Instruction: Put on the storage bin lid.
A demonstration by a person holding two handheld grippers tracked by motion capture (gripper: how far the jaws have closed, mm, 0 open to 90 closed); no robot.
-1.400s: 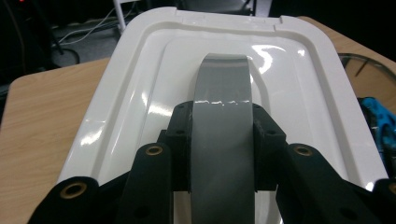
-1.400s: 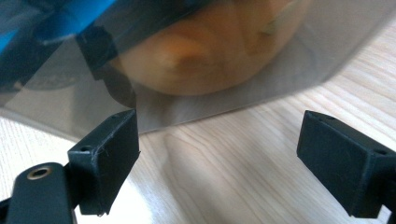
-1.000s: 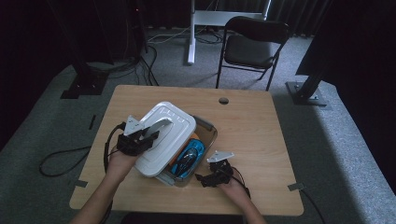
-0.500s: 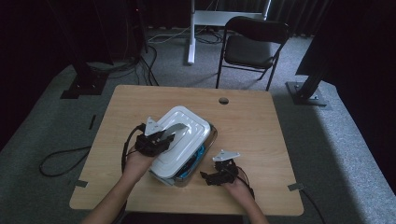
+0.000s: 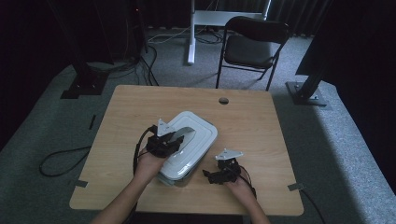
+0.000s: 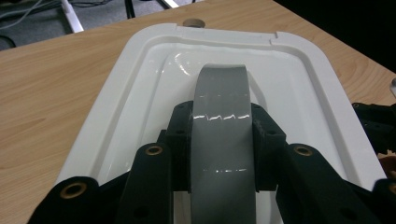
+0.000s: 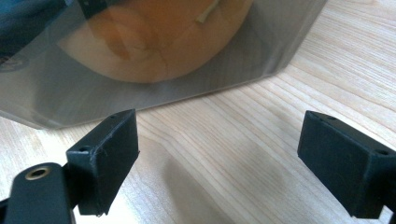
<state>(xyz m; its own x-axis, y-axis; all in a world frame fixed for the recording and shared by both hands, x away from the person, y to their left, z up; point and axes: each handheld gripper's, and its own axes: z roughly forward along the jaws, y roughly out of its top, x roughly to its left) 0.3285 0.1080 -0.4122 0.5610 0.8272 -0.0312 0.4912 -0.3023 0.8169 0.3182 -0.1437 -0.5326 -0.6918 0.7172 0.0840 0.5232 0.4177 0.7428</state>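
Observation:
A white lid [image 5: 198, 133] with a grey strap handle [image 5: 186, 132] lies on top of a clear plastic box [image 5: 173, 179] in the middle of the wooden table [image 5: 261, 126]. My left gripper [image 5: 173, 139] is shut on that handle [image 6: 219, 107], one jaw on each side of it, above the lid [image 6: 135, 93]. My right gripper [image 5: 210, 176] rests open on the table just right of the box's near corner. In the right gripper view its jaws stand wide apart around bare wood [image 7: 219, 158], facing the box's clear wall [image 7: 140, 60]. Something orange shows blurred through that wall.
A round cable hole [image 5: 223, 100] sits near the table's far edge. A black folding chair [image 5: 254, 44] stands behind the table, with a white stand leg [image 5: 191, 32] and cables [image 5: 60, 161] on the carpet. Bare wood lies left and right of the box.
The left gripper has carried the lid to the right, from the box's left side onto the box, hiding the blue item inside. The right gripper has barely moved.

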